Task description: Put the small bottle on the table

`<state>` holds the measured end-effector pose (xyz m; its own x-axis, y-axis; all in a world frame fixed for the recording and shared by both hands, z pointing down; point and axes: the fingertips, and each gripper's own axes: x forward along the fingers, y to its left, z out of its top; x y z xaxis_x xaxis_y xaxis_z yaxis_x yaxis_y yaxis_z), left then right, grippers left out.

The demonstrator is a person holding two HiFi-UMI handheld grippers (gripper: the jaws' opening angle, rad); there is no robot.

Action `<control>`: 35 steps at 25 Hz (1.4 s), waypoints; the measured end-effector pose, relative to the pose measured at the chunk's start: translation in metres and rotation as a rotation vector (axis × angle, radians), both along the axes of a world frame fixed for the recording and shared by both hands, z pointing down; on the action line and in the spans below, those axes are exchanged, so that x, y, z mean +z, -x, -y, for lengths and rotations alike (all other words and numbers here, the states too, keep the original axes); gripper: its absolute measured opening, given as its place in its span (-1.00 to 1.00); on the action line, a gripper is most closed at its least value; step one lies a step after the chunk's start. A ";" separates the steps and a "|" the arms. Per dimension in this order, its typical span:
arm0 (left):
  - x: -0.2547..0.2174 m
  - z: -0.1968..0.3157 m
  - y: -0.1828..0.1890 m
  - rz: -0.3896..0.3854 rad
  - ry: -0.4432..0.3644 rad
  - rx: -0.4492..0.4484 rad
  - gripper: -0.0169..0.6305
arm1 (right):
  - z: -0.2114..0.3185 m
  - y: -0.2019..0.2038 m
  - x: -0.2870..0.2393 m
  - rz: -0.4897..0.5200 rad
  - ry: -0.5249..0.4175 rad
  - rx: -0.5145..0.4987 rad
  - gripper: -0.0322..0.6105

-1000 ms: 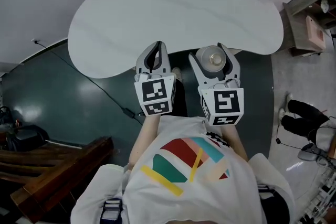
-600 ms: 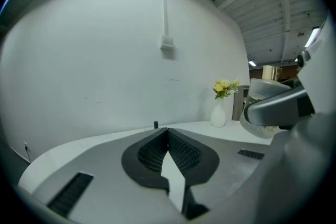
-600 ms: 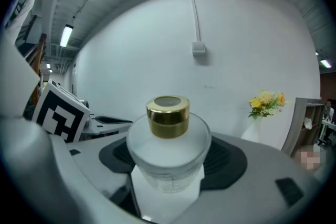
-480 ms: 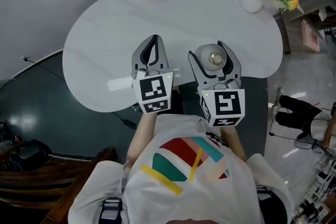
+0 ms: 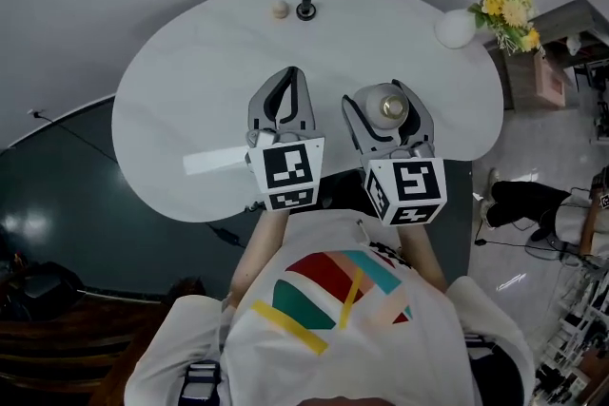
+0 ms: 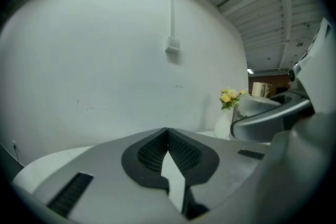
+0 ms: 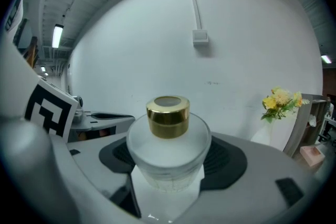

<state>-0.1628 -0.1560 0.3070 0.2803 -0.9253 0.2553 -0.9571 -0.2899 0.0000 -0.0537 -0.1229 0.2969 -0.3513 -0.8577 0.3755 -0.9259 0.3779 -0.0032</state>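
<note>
Small bottle (image 7: 168,136), clamped in the right tongs (image 5: 386,100), has come forward over the surface (image 5: 190,81), ready for lowering; left tongs (image 5: 288,79) closed, empty.

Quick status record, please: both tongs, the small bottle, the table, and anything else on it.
left tongs: shut, empty, over the table's near part
right tongs: shut on the small bottle
small bottle: frosted, gold cap, upright, over the table's near edge; contact with the table cannot be told
table: white, curved
far edge: pale ball beside a dark object
far right: white vase with yellow flowers
</note>
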 end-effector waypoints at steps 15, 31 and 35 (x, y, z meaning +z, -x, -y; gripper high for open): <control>-0.011 0.007 0.015 0.002 -0.023 -0.043 -0.90 | 0.020 0.028 -0.005 0.062 0.011 -0.099 0.15; -0.014 0.041 -0.038 0.051 -0.031 -0.059 -0.90 | 0.059 -0.021 0.004 0.137 0.011 -0.116 0.15; -0.013 0.048 -0.047 0.057 -0.026 -0.052 -0.90 | 0.066 -0.030 0.006 0.131 0.013 -0.111 0.15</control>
